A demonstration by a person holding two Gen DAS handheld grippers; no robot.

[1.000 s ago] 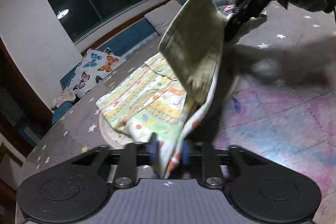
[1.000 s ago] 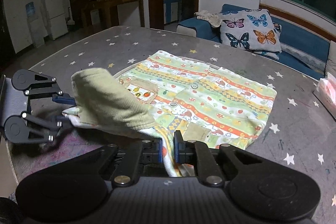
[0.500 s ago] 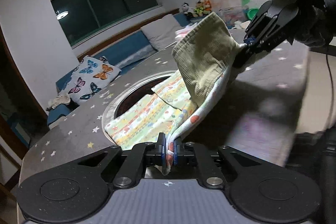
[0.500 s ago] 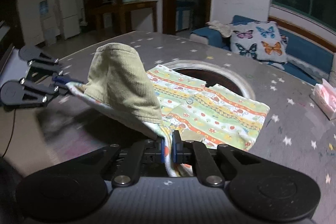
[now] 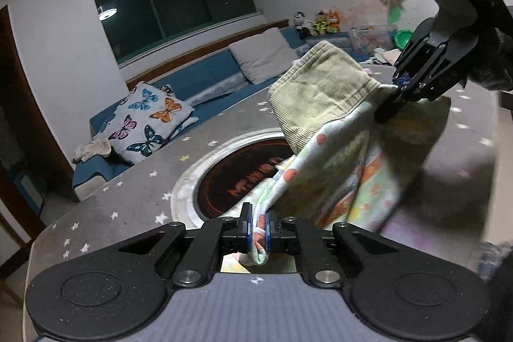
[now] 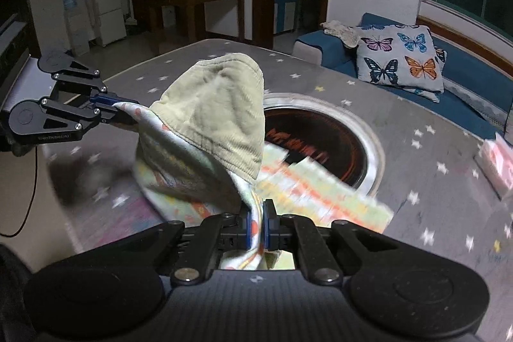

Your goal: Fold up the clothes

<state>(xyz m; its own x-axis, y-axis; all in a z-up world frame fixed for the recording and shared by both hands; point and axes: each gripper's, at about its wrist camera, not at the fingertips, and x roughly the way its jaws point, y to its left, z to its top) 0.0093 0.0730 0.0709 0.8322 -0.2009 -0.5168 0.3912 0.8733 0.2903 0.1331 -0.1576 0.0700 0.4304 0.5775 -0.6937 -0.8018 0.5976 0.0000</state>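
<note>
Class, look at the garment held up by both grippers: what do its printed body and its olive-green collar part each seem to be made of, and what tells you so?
Printed body: looks like thin soft cotton, matte, since it drapes limply and bunches between the gripper pads.
Olive part: likely corduroy, as fine parallel ribs show and it holds a stiffer, rounded shape. Both are judged by look only.

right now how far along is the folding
Early. Done: both grips are made, left gripper and right gripper each shut on an edge of the printed garment. In hand: that edge is raised while the far end lies on the table. Left: every fold; none shows yet.
</note>
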